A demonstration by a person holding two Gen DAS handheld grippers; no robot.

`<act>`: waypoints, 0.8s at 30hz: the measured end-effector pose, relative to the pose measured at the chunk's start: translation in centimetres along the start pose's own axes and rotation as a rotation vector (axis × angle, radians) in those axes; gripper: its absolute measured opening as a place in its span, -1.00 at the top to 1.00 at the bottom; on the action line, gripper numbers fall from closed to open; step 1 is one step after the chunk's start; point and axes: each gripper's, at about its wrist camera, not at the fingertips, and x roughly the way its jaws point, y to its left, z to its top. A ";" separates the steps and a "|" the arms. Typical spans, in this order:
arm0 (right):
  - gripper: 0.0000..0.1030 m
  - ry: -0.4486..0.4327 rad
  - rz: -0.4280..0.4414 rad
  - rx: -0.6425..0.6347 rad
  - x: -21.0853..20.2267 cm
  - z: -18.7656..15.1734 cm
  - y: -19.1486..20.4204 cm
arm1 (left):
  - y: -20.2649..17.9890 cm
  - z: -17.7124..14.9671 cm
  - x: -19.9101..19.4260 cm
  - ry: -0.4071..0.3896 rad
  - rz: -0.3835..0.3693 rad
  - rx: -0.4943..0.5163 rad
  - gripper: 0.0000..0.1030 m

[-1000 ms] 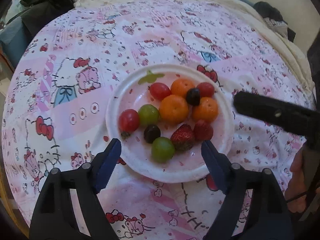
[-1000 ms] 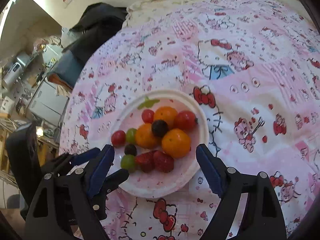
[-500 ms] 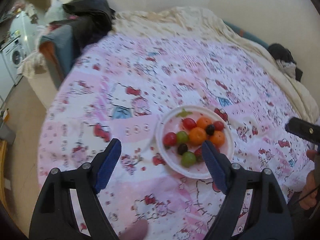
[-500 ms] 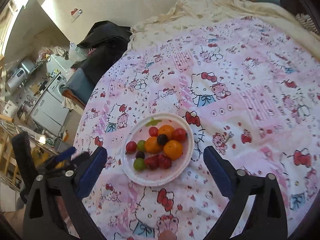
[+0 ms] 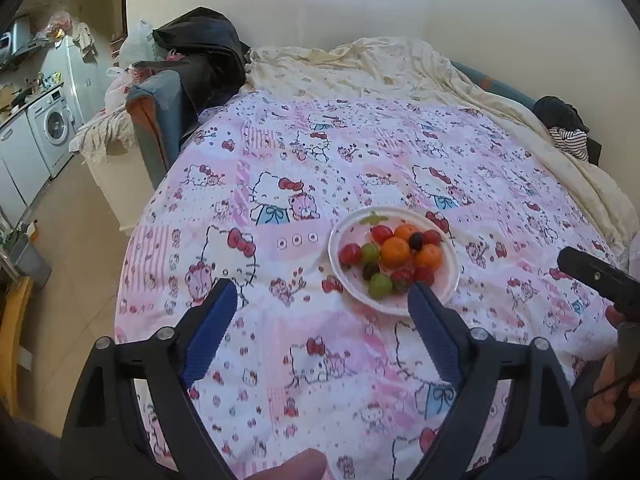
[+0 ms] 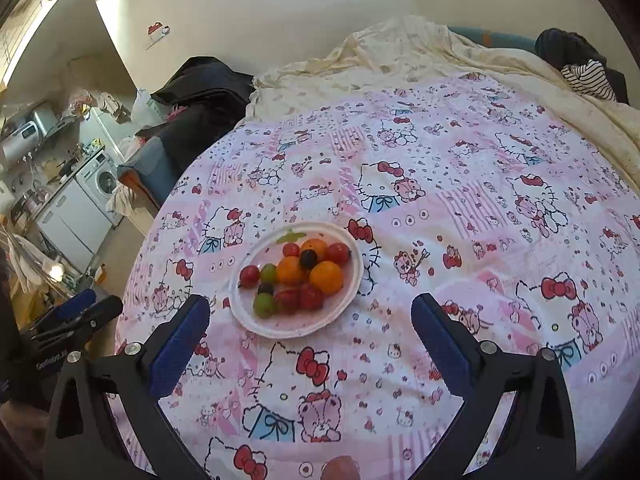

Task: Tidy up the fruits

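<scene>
A white plate (image 5: 445, 285) (image 6: 280, 330) rests on the pink cartoon-cat bedspread (image 5: 320, 168). It holds oranges (image 5: 395, 251) (image 6: 326, 277), green grapes (image 5: 380, 285), strawberries (image 6: 310, 297), cherry tomatoes (image 5: 350, 253) and dark grapes (image 6: 308, 258). My left gripper (image 5: 320, 286) hovers above the bed, near side of the plate, its jaws opening with nothing between them; its right fingertip (image 5: 420, 300) overlaps the plate's near rim in this view. My right gripper (image 6: 310, 300) hangs wide open and empty, above and short of the plate.
A cream blanket (image 5: 380, 68) bunches at the bed's far end, with dark clothes (image 5: 200, 52) at the far left and striped cloth (image 6: 588, 76) at the far right. The bed's left edge drops to the floor by a washing machine (image 5: 54, 128).
Both grippers pulled back and up from the plate, which now looks much smaller, and more of the room shows. The right jaws spread wider; the left jaws widened slightly.
</scene>
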 end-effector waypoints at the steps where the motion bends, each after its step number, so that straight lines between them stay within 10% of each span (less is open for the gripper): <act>1: -1.00 -0.011 -0.003 -0.006 -0.2 -0.4 0.3 | -0.1 -0.4 -0.3 -0.002 0.003 0.002 -0.71; 6: -1.00 -0.025 -0.037 -0.058 -0.3 -2.2 1.8 | -0.2 -1.5 -1.3 -0.038 0.022 -0.012 -0.99; 24: -1.00 -0.081 -0.110 -0.195 0.1 -3.2 4.3 | -1.8 -2.0 -0.6 -0.068 0.023 -0.002 -1.00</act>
